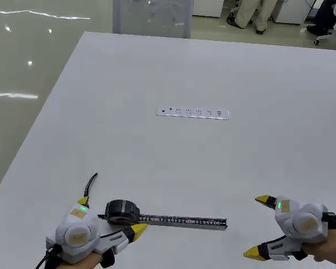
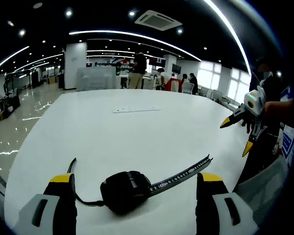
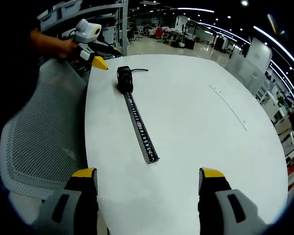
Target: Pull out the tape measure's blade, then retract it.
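1 tape measure (image 1: 122,212), blade (image 1: 182,221) out; 1 power strip (image 1: 193,112); 2 released: left gripper (image 1: 111,214), right gripper (image 1: 257,226).

Right gripper (image 3: 148,174) at the bottom: grey jaws with yellow tips, spread wide, nothing between them, over the white tabletop (image 3: 196,127). Ahead, black round-cased tape measure (image 3: 125,78) near the table's left edge, dark numbered blade (image 3: 139,127) drawn out flat toward the jaws, tip short of them. Thin black cord (image 3: 139,70) off the case. Beyond, white left gripper (image 3: 108,56), yellow-tipped, near the case, held in a hand (image 3: 59,46). Grey mesh chair back (image 3: 34,142) at left. Slim white power strip (image 3: 229,106) well apart.
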Tool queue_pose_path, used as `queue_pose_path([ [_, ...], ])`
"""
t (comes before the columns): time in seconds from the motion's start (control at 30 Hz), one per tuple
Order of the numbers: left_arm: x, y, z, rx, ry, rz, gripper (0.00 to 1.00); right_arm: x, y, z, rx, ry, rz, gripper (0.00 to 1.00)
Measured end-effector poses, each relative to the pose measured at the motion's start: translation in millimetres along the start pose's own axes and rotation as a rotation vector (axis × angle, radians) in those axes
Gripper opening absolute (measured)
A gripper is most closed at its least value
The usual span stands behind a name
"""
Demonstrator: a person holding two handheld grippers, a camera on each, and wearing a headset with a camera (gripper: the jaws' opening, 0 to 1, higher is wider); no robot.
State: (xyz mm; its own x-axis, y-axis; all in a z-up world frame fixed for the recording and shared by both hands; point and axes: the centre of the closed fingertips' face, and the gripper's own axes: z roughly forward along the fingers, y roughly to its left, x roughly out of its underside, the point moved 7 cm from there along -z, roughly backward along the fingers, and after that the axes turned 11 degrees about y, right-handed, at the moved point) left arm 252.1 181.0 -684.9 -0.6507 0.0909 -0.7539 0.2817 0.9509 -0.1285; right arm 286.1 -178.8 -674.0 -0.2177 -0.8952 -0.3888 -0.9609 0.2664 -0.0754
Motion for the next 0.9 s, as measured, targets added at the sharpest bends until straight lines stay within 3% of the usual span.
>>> queue_pose_path([
  [0.17,4.8,1.2,10.0,-0.069,-0.024,-0.005,1.00,-9.6,-11.1,12.4,-0.033,0.038,-0.046,0.83],
  [0.33,11.3,4.5,19.0,-0.066,-0.034,-0.053,1.00,-15.2,-20.1,30.4,-0.071,0.074,-0.082,0.79],
  [0.4,16.3,4.9,23.5,-0.063,-0.030,-0.036,1.00,-15.9,-21.6,39.1,-0.083,0.089,-0.092,0.76],
  [0.43,18.8,6.3,25.1,-0.076,-0.018,0.035,1.00,-14.8,-19.8,45.5,-0.105,0.106,-0.116,0.73],
  [0.5,14.6,6.1,24.6,-0.073,-0.030,0.019,1.00,-10.4,-16.7,56.3,-0.130,0.158,-0.150,0.69],
  [0.53,12.2,6.2,23.9,-0.069,-0.059,0.013,1.00,-10.2,-15.8,60.2,-0.135,0.161,-0.154,0.69],
  [0.63,14.1,11.5,23.5,-0.075,-0.044,-0.031,1.00,-10.2,-14.4,67.1,-0.161,0.173,-0.151,0.62],
  [0.83,14.2,11.3,23.5,-0.076,-0.049,-0.027,1.00,-9.6,-16.9,81.5,-0.166,0.172,-0.129,0.49],
  [0.9,15.2,10.8,25.2,-0.067,-0.047,-0.054,1.00,-10.3,-17.1,85.6,-0.169,0.172,-0.122,0.47],
])
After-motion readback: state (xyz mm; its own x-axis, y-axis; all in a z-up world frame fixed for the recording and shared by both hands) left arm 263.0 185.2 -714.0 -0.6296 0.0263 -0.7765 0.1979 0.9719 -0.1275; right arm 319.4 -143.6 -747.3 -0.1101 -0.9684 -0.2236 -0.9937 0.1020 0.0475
